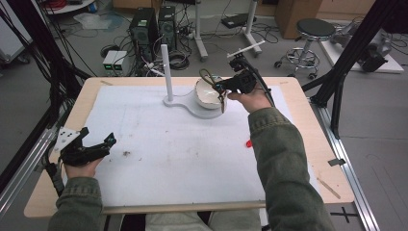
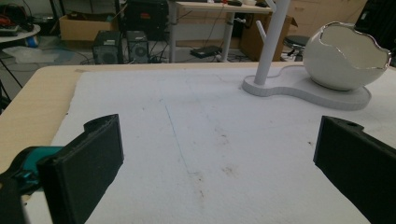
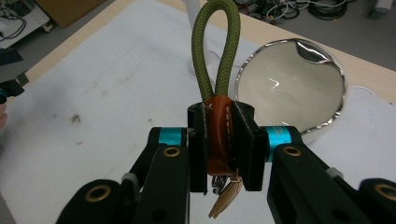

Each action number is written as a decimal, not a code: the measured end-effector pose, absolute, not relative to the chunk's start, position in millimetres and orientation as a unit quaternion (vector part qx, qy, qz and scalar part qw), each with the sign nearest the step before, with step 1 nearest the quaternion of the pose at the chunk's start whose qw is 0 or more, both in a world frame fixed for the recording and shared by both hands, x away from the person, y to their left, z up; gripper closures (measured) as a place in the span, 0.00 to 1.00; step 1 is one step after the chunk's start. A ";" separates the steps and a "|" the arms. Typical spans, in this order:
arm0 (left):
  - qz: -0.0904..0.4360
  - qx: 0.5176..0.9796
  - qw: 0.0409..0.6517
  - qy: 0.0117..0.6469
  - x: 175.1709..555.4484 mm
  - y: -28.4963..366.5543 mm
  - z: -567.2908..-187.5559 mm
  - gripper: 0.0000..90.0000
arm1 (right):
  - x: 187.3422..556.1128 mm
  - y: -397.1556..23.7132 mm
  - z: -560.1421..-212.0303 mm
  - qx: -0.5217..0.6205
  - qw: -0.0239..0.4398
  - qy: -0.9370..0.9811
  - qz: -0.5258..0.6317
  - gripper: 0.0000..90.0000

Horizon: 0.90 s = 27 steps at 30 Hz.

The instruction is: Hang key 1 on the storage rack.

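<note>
My right gripper (image 3: pixel 219 135) is shut on a keychain strap: a brown leather tab (image 3: pixel 218 133) is pinched between the jaws, and its olive-green cord loop (image 3: pixel 217 51) sticks out beyond them. In the high view the right gripper (image 1: pixel 222 88) hovers over the white egg-shaped bowl (image 1: pixel 206 94), with the loop (image 1: pixel 207 75) above the bowl's opening. The bowl (image 3: pixel 292 84) has a shiny jagged rim and looks empty. The bowl sits on a white stand (image 1: pixel 192 104) with an upright post (image 1: pixel 166 67). At the table's left front my left gripper (image 1: pixel 98 144) is open, with nothing between its jaws.
A white mat (image 1: pixel 159 144) covers most of the wooden table (image 1: pixel 320 144). A small red object (image 1: pixel 248 143) lies on the mat beside the right sleeve. A dark smudge (image 1: pixel 126 153) marks the mat near the left gripper. Computers, cables and a stool stand on the floor beyond.
</note>
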<state>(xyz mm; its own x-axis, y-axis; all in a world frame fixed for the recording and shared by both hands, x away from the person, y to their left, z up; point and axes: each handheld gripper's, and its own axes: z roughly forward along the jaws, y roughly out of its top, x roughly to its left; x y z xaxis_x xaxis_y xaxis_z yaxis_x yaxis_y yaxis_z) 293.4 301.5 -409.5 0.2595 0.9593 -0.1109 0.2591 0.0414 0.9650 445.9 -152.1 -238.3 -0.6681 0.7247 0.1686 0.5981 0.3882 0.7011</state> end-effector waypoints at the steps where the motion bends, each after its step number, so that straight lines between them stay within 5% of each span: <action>1: 0.340 0.604 0.515 0.505 293.3 301.6 -409.5 0.02 | 445.9 -152.1 -238.3 0.399 0.083 0.829 0.383 0.86; 27: 0.336 0.605 0.518 0.503 293.9 301.6 -409.7 0.02 | 458.4 -90.4 -223.0 0.373 0.061 0.842 0.385 0.86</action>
<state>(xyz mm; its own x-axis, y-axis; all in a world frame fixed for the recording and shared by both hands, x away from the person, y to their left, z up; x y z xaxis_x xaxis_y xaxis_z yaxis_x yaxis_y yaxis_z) 293.9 301.6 -409.7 0.2691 0.9562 -0.1151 0.2607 0.0428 0.9645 458.4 -90.4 -223.0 -0.7140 0.6753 0.1848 0.5811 0.4245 0.6943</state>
